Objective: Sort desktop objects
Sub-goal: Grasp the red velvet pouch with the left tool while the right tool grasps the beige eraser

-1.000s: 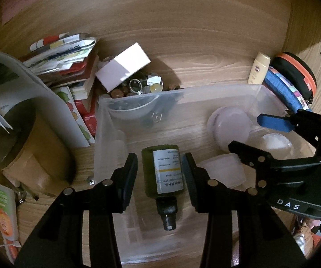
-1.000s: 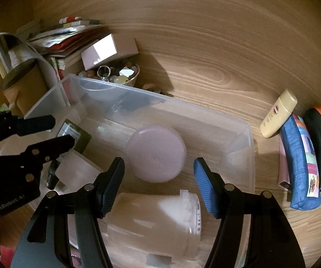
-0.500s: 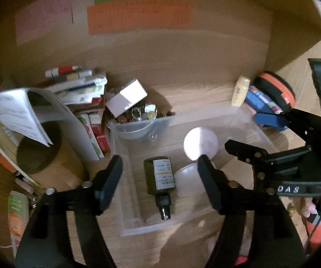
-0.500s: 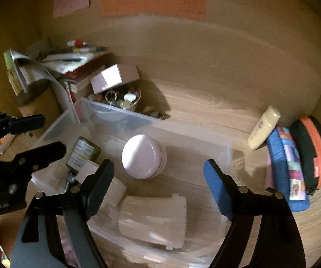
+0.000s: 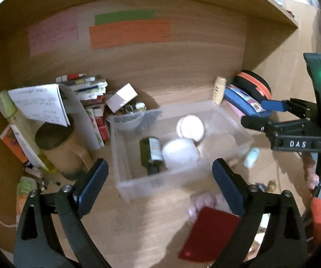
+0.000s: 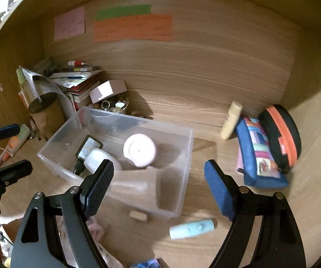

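Observation:
A clear plastic bin (image 5: 124, 185) (image 6: 182, 147) sits on the wooden desk. In it lie a dark green bottle (image 5: 150, 154) (image 6: 86, 149), a white jar (image 5: 179, 154) (image 6: 98, 158), a round pink container (image 5: 190, 126) (image 6: 139, 149) and a clear cup (image 6: 135, 186). My left gripper (image 5: 160, 181) is open and empty, held above the bin's near edge. My right gripper (image 6: 158, 185) is open and empty, above the bin's near right corner; it also shows in the left wrist view (image 5: 256, 112).
A pale blue tube (image 6: 191, 227) (image 5: 250, 157) lies outside the bin. A cream tube (image 6: 230, 120), blue pouch (image 6: 258, 154) and black-orange case (image 6: 280, 138) stand at the right. Books (image 5: 89, 93), a brown cup (image 5: 60, 147) and a trinket bowl (image 6: 113, 105) crowd the left. A red booklet (image 5: 209, 234) lies near.
Both grippers have pulled up and back from inside the bin and opened wider. The green bottle and the clear cup stay lying in the bin.

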